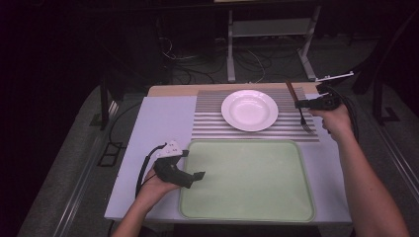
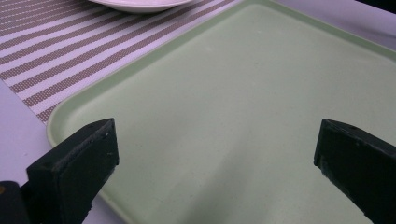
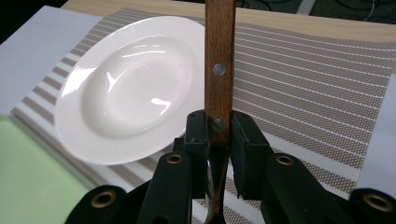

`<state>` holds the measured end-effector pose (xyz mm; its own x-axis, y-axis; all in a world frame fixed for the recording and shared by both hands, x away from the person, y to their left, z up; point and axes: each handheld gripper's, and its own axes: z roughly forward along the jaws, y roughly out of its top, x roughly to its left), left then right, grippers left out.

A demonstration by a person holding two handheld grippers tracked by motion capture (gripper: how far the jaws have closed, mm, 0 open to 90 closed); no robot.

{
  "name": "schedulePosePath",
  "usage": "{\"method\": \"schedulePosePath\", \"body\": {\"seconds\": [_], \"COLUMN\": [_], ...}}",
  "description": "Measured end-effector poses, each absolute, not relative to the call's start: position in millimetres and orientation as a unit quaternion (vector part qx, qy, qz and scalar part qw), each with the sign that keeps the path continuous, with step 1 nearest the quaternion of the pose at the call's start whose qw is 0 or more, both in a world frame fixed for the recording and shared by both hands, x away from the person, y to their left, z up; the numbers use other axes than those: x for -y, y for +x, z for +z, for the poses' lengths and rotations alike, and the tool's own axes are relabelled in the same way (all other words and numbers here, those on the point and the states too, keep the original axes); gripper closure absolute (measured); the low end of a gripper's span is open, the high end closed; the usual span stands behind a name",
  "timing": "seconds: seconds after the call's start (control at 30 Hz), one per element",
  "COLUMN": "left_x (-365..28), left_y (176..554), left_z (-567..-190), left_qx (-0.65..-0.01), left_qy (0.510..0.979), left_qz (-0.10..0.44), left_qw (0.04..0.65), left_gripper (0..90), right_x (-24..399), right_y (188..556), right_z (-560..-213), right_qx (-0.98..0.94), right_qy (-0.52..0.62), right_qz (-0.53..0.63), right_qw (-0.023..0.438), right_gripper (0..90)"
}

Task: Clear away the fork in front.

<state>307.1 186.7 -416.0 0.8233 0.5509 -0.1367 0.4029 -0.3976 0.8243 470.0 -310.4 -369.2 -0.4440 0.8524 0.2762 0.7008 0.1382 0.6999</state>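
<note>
Wooden is the handle of the one fork [image 1: 298, 107] here, and the right gripper [image 1: 299, 104] pinches it between both jaws, above the right edge of the striped mat [image 1: 207, 118], just right of the plate [image 1: 249, 109]. In the high view the brown handle points away from the person and the metal prongs hang toward the mat.

Counted, there are one fork, one white plate, one green tray [image 1: 247, 178], one striped mat, and two grippers, each in one hand. The plate stands on the mat and holds nothing. The tray lies nearer to the person, its far edge just beside the mat, and nothing lies in it.

The right gripper view shows the handle [image 3: 219, 65] from close: two metal rivets, and the jaws pressed on its lower end, with the plate [image 3: 126, 88] behind at the left. The prongs are seen better in the high view.

The left gripper [image 1: 193, 177] rests at the left rim of the tray. The left gripper view shows its jaws spread wide apart over the tray [image 2: 243, 107] with nothing between them, and a small edge of the plate [image 2: 140, 4] at the top.
</note>
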Motion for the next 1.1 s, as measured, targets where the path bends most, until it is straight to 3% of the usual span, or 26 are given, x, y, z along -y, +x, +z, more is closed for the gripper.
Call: {"method": "schedulePosePath", "body": {"seconds": [0.83, 1.1], "left_x": [-187, -187], "left_y": [308, 308], "left_z": [-415, -415], "left_qx": [-0.289, -0.294], "left_qy": [0.827, 0.824], "left_qz": [0.08, 0.078], "left_qw": [0.475, 0.478], "left_gripper": [0.0, 0.0], "right_x": [264, 248], "right_y": [373, 347], "right_z": [-368, -374], "right_qx": [-0.788, -0.797], "right_qy": [0.415, 0.386], "right_qz": [0.441, 0.456], "right_qw": [0.107, 0.092], "right_gripper": [77.2, 77.2]}}
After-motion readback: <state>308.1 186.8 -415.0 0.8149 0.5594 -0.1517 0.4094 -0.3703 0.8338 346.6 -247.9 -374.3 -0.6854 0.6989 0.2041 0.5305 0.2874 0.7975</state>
